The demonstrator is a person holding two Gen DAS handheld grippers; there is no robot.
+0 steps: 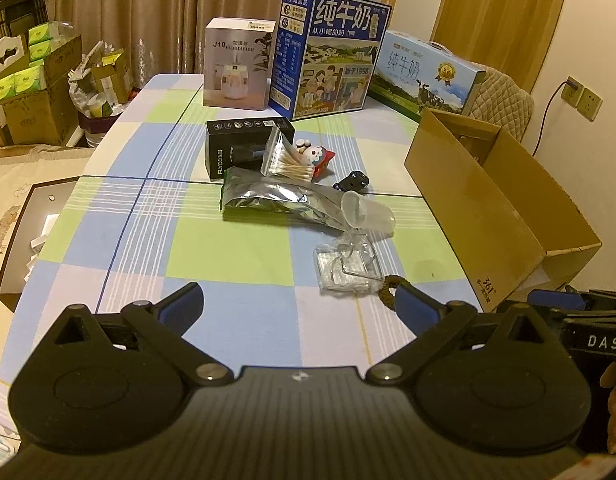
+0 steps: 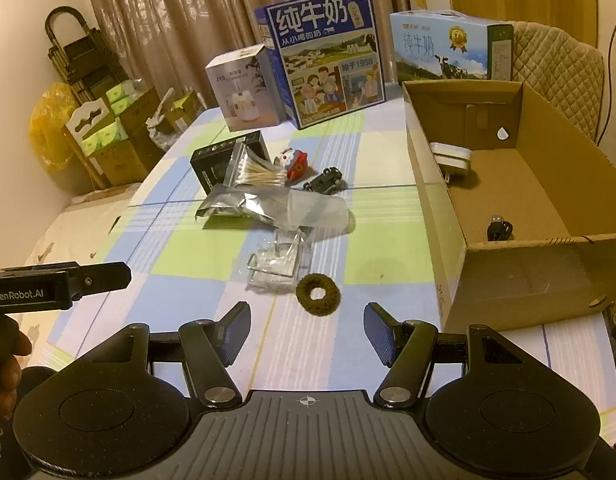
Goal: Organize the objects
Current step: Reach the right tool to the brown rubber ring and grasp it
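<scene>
Two hand-held grippers over a checked tablecloth [image 2: 212,248], both angled downward. Left gripper [image 1: 304,304] with jaws spread wide, nothing between the blue pads. Right gripper [image 2: 308,330] also parted, jaws apart and empty.

Just ahead of the right gripper, between its fingertips and slightly beyond: a brown hair scrunchie [image 2: 317,294], flat on the cloth, untouched. From the left gripper, same scrunchie partly hidden behind its right finger. Directly past the scrunchie and touching it or nearly so: a clear plastic packet [image 2: 274,266] with metal hooks inside. Farther ahead: a clear plastic cup [image 2: 317,210] on its side, leaning on a silver foil pouch [image 2: 232,204]. Beyond those: a bag of cotton swabs [image 2: 256,174], a black box [image 2: 212,160], a small red and white toy figure [image 2: 294,162], and a small black object [image 2: 325,180], too small to identify.

Ahead and to the right of the right gripper: an open cardboard box [image 2: 527,276], holding a white charger [image 2: 451,158] and a black cable [image 2: 499,230]. Far end of the table: a white humidifier box [image 2: 244,92] and two milk cartons [image 2: 327,56], upright.
</scene>
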